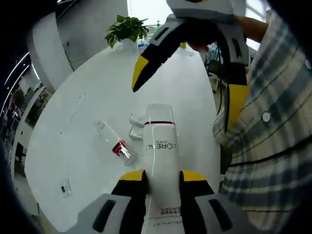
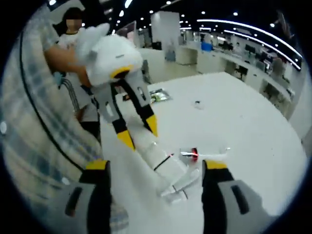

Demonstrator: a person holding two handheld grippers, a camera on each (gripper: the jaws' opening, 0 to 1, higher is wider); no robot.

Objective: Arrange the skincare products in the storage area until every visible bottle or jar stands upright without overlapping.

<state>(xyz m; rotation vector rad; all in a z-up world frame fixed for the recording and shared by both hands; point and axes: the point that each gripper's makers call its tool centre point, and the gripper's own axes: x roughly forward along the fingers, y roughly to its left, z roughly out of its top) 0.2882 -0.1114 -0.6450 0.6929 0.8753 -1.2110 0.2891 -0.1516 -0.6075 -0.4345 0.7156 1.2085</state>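
A tall white L'Oreal bottle (image 1: 161, 146) sits between the jaws of my left gripper (image 1: 163, 176), which is shut on its lower body. Its capped end, with a thin red band, points down at the white table (image 1: 97, 97). In the right gripper view that bottle (image 2: 158, 158) hangs tilted from the left gripper (image 2: 139, 132). A small clear bottle with a red collar (image 1: 118, 145) (image 2: 195, 155) lies flat beside it. Small clear pieces (image 1: 135, 127) (image 2: 179, 187) rest by the cap. My right gripper (image 2: 156, 166) (image 1: 183, 107) hovers open above the white bottle, holding nothing.
A potted plant (image 1: 126, 29) stands at the table's far end. A small packet (image 1: 66, 187) lies near the table's left edge. A person's plaid shirt (image 1: 273, 122) fills the right side. A magazine (image 2: 158, 95) and a small item (image 2: 197, 103) lie farther off.
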